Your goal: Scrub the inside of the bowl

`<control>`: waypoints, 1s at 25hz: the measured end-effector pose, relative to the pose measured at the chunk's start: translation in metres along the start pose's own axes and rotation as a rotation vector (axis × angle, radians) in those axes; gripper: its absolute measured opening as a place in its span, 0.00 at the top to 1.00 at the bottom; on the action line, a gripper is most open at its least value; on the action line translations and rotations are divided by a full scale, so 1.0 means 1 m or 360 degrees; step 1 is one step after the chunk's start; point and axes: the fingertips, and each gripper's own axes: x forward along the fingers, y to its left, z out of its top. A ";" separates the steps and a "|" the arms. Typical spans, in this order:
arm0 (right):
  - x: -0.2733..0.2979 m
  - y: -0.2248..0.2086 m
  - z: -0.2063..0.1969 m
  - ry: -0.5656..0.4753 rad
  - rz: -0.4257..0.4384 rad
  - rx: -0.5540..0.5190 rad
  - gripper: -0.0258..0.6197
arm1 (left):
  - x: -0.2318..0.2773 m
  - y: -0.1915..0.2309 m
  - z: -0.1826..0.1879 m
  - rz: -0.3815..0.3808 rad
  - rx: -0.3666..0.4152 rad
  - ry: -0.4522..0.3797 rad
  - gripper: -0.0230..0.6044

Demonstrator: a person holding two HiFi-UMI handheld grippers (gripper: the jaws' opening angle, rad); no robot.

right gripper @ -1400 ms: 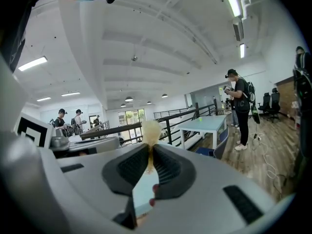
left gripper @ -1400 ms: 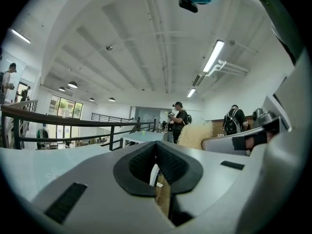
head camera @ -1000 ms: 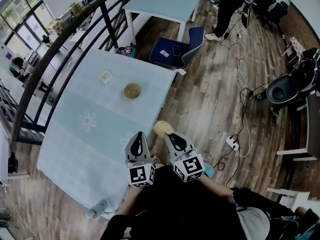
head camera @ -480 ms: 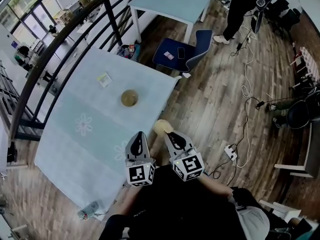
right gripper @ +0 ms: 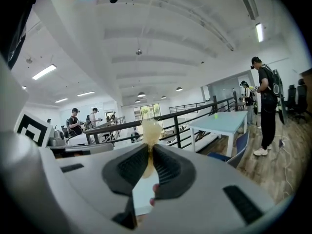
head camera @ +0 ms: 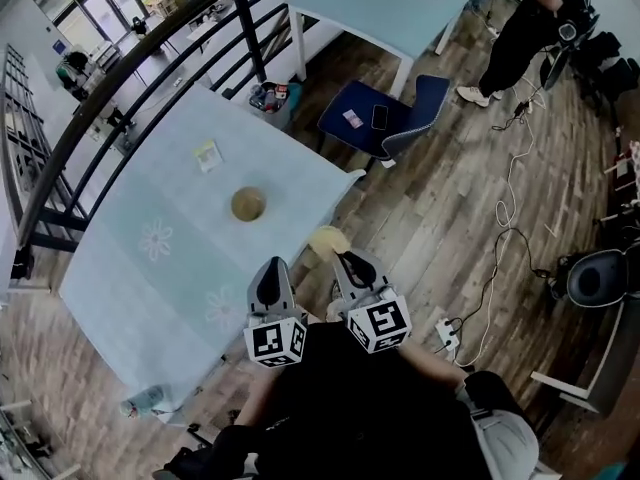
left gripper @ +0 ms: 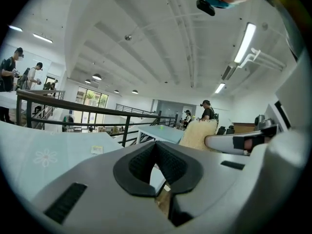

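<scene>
A small brown bowl (head camera: 248,204) stands upright on the pale blue tablecloth (head camera: 150,268), toward the table's right side. Both grippers hover near the table's front right corner, well short of the bowl. My left gripper (head camera: 268,271) is shut with nothing between its pads (left gripper: 168,162). My right gripper (head camera: 347,259) is shut on a yellow sponge (head camera: 326,239), which sticks out past the fingertips (right gripper: 148,130). The sponge (left gripper: 199,134) and the right gripper (left gripper: 239,143) show at the right of the left gripper view. Neither gripper view shows the bowl.
A small card (head camera: 208,152) lies on the cloth beyond the bowl. A black railing (head camera: 150,63) runs along the table's far side. A blue chair (head camera: 385,113), a second table (head camera: 385,3) and a standing person (head camera: 530,28) lie beyond. A bottle (head camera: 145,400) lies by the near left corner.
The head view has swung, so the table and bowl sit a little lower left in the picture. Both grippers keep the same stance, the sponge still in the right one.
</scene>
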 end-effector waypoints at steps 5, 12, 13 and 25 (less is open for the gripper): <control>0.010 -0.021 0.004 0.0017 0.0067 0.0013 0.90 | 0.011 -0.014 -0.004 0.0064 0.0021 0.0033 0.94; 0.040 -0.021 0.000 0.0093 0.0175 0.0006 0.90 | 0.029 0.016 -0.011 0.0240 -0.0125 0.0083 0.94; 0.044 -0.020 -0.001 0.0108 0.0186 -0.0001 0.90 | 0.031 0.020 -0.015 0.0252 -0.0151 0.0101 0.94; 0.128 0.004 0.006 0.0278 0.0326 -0.0188 0.90 | 0.088 0.098 -0.047 0.0444 -0.0502 0.0150 0.94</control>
